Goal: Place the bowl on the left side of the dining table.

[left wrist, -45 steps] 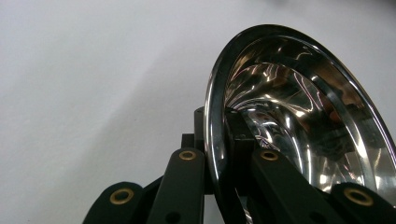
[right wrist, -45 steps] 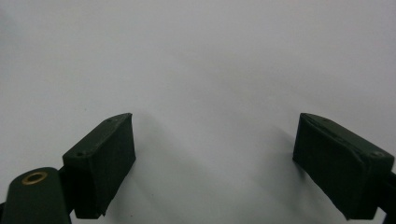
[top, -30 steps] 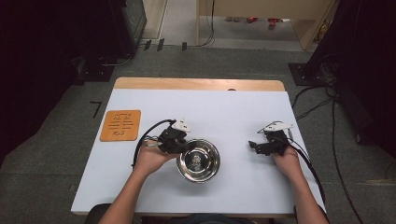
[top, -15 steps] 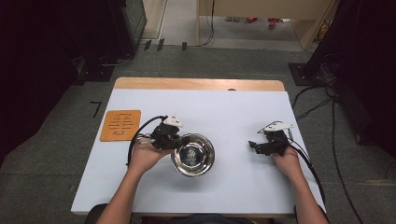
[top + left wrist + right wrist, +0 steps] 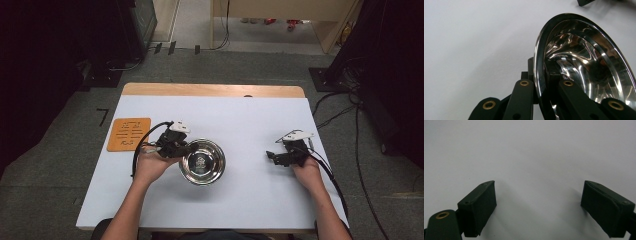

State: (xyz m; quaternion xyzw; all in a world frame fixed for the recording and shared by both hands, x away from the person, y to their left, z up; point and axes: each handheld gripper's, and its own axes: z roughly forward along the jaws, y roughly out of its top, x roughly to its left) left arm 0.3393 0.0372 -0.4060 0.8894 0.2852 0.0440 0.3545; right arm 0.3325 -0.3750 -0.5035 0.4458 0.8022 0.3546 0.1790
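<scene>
Steel bowl rim pinched between left gripper fingers, seemingly tilted

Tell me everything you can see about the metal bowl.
The bowl is round, shiny, mirror-like metal with a rolled rim and a small mark at its inside bottom. It looks empty and sits open side up on the white table, near the front, left of centre. The left gripper clamps its left rim, one jaw inside, one outside.

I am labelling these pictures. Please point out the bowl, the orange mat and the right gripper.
bowl (image 5: 202,161): high view, on its shiny inner bottom.
orange mat (image 5: 128,134): high view, on its flat middle.
right gripper (image 5: 539,205): right gripper view, midway between its open fingertips.
</scene>
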